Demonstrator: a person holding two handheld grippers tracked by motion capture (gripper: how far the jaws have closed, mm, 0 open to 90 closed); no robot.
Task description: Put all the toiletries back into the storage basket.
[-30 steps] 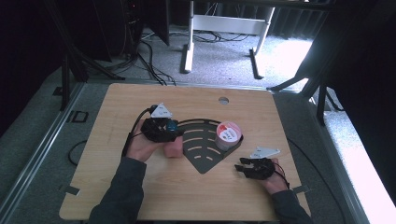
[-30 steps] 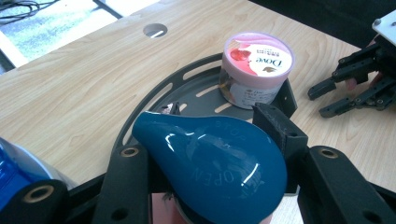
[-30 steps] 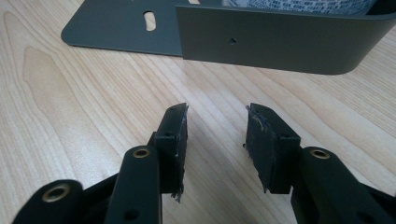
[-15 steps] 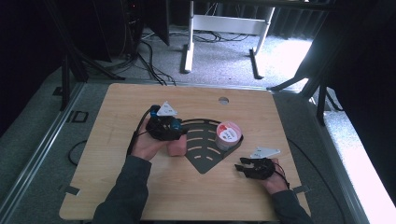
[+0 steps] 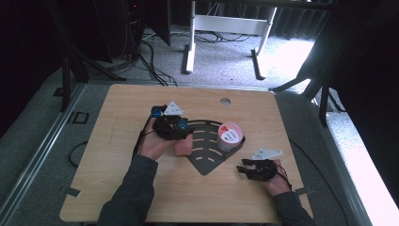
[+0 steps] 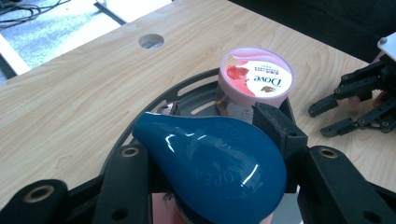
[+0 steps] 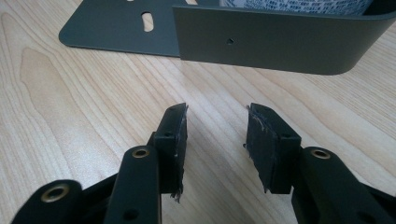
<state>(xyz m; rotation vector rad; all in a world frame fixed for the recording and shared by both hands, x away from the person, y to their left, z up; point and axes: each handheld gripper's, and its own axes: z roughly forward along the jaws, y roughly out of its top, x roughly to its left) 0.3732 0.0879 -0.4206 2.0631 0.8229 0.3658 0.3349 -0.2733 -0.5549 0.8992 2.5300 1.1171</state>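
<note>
- On the wooden counter (image 5: 117,188) lies a dark fan-shaped metal rack (image 5: 207,162) with slots in its base and a low wall along its curved edge.
- Inside the rack, against its right wall, stands a pink Dove tub (image 5: 230,136) with its lid up; in the left gripper view the tub (image 6: 256,77) sits just beyond the left tongs.
- The left tongs (image 5: 181,134) hover over the rack's left part, held in the person's left hand (image 5: 155,143).
- Between their jaws sits a pink bottle with a glossy blue cap (image 6: 215,161); the jaws press its two sides, closed as far as the cap allows. The bottle's pink body (image 5: 182,147) shows below the tongs in the high view, over the rack's left edge; whether it touches the base I cannot tell.
- The right tongs (image 5: 244,168) sit low over the counter near the rack's right side, just outside its wall, in the person's right hand (image 5: 275,181).
- In the right gripper view the right tongs (image 7: 217,140) are parted, holding nothing, bare wood showing between the pads, with the rack's outer wall (image 7: 280,42) just ahead.
- A round hole (image 5: 225,100) sits in the counter near its far edge.
- Cables (image 5: 150,61) trail on the grey floor beyond the counter, beside a white frame leg (image 5: 189,56).
</note>
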